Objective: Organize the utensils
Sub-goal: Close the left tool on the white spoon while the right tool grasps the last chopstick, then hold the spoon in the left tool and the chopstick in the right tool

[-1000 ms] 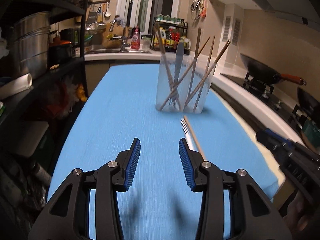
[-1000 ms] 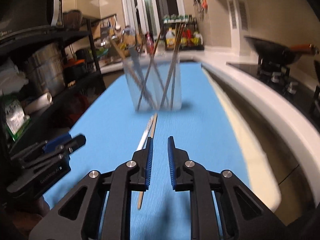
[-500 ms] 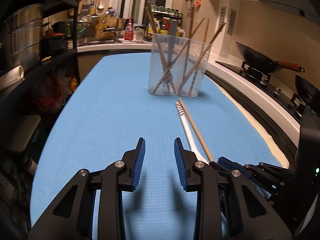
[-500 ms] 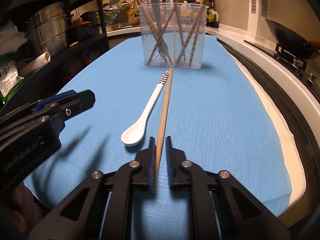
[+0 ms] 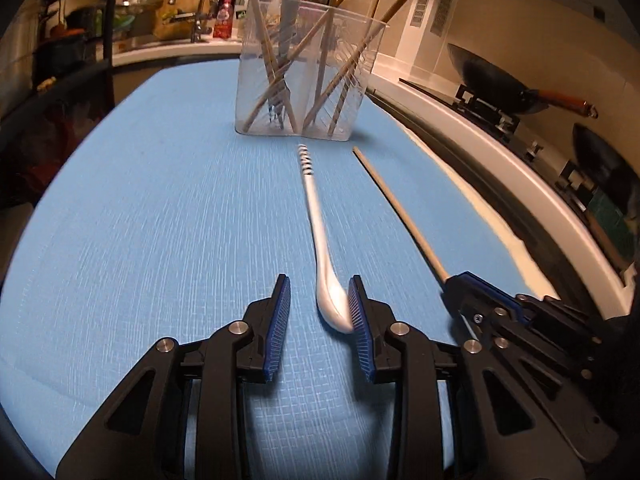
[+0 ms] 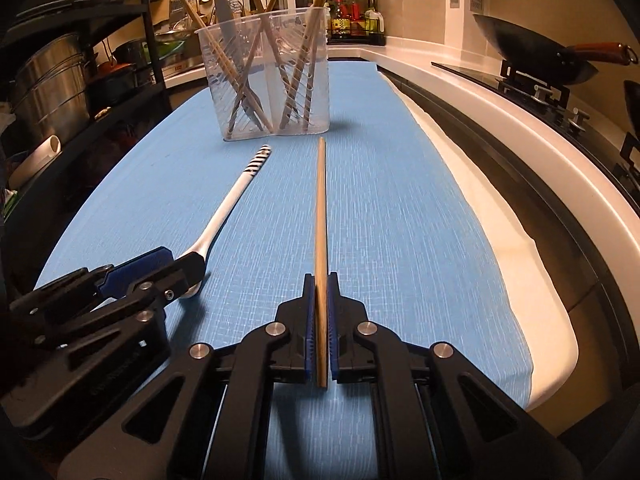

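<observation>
A clear plastic utensil holder stands on the blue cloth, with several wooden chopsticks and a grey utensil in it. A white spoon with a striped handle end lies in front of it. My left gripper is open, the spoon's bowl between its fingers and touching the right finger. My right gripper is shut on a wooden chopstick, which points toward the holder.
A black shelf rack with steel pots stands at the left. A white counter edge and a stove with a black wok run along the right. A sink and bottles sit at the back.
My right gripper has shut on the chopstick and swung it away from the spoon. My left gripper moved forward and right, so the spoon's bowl now lies between its fingers.
</observation>
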